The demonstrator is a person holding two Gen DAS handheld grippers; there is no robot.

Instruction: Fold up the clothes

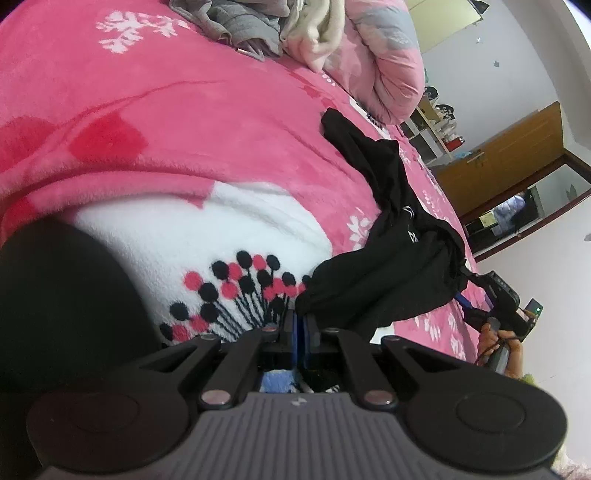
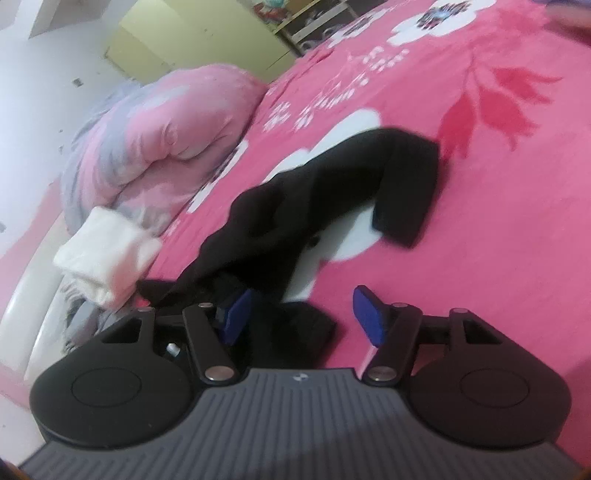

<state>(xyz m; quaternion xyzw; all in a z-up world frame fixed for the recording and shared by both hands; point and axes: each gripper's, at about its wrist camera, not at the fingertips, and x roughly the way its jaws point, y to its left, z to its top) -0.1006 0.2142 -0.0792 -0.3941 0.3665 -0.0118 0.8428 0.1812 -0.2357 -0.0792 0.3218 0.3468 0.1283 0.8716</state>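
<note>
Closed jaws are seen on the left gripper [image 1: 300,325]: its blue pads are pressed together, and an edge of the black garment [image 1: 384,236] is pinched at their tips. On the right gripper [image 2: 303,314] the jaws are spread wide, blue pads well apart, with a fold of the same black garment [image 2: 332,192] lying between and just ahead of them; nothing is clamped there.

The garment is stretched in a rumpled band across the pink floral blanket [image 1: 184,110], one narrow end lying flat farther up the bed, the bulk bunched near the left gripper. A small white print is visible on the cloth in the left wrist view. In that same view the right gripper [image 1: 498,299] is seen beyond the garment's far end, held in the person's right hand [image 1: 498,345].

A pink and grey quilt [image 2: 155,129] is piled at the bed's edge, with a white folded cloth [image 2: 107,254] resting beside it. Grey clothes [image 1: 236,18] are heaped farther up the blanket. A wooden cabinet [image 1: 517,147] stands against the wall.
</note>
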